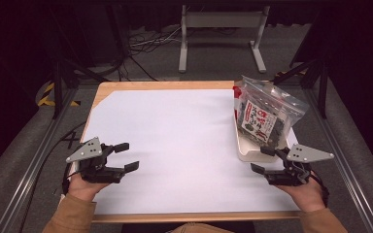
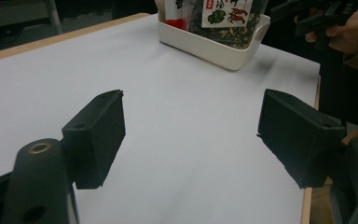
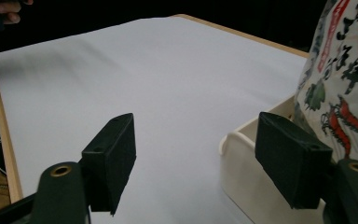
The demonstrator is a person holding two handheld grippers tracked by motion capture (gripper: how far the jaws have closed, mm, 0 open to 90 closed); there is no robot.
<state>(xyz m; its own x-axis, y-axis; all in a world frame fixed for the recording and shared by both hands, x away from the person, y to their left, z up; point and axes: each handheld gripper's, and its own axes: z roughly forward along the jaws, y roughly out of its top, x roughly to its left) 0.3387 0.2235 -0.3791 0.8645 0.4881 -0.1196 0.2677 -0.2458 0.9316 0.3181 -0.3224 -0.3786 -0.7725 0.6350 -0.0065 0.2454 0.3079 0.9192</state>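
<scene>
High view, tray: tray (image 1: 245, 151), white, sits on the right part of the table (image 1: 175, 86), which is covered by a white sheet (image 1: 175, 145); a clear bag of snacks (image 1: 264, 116) with a red and white label stands in it, leaning over its far rim.
High view, right gripper: right gripper (image 1: 263, 161) hovers just beside the near end of the tray, jaws spread, nothing between them.
High view, left gripper: left gripper (image 1: 127, 156) hangs well apart from the tray, at the left near side of the sheet, jaws spread and empty.
Left gripper view: both black jaws stand wide over bare sheet; the tray (image 2: 214, 46) with the bag (image 2: 223, 18) lies far ahead, the other hand (image 2: 349, 30) to the right of it.
Right gripper view: jaws wide apart, one over the sheet and one over the near corner of the tray (image 3: 247, 177); the bag (image 3: 340, 88) rises just behind that jaw.
Step in hand: approach, judging by the empty jaws so close to the tray.
Next move: probably the right gripper reaches for the bag; it needs to rise over the tray's rim and pinch the crinkly film without tipping the tray.
</scene>
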